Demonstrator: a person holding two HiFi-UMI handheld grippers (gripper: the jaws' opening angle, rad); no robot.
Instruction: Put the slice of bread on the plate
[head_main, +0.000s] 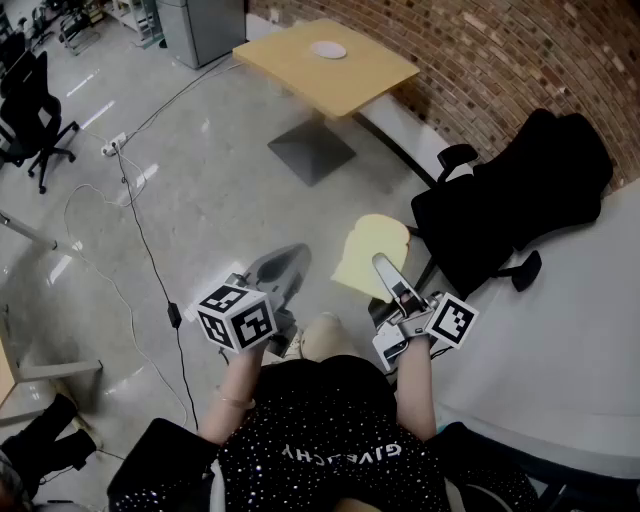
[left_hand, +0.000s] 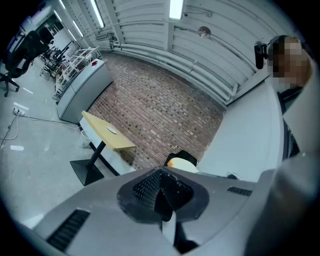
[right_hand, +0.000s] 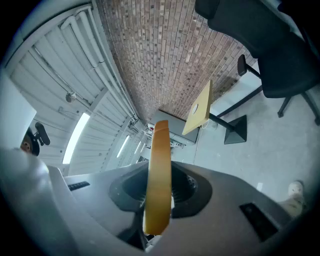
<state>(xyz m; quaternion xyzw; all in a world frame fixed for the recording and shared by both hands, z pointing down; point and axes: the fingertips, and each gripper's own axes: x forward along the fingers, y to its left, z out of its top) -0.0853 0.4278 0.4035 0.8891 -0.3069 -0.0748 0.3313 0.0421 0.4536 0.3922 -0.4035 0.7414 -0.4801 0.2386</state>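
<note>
A pale yellow slice of bread with a tan crust is held in the air by the right hand-held gripper, above the grey floor and just left of a curved white surface. In the right gripper view the slice is seen edge-on, upright between the two jaws, which are pressed against its faces and stand only as far apart as its thickness. The left hand-held gripper is held level beside it, on the left. Its jaws are brought together and nothing is held between them.

A small round white plate is seen far off on a light wooden square surface set on a dark pedestal base, close to a red brick wall. The slice and the plate are well apart. A black office chair stands on the right, between the wooden surface and the white one.
</note>
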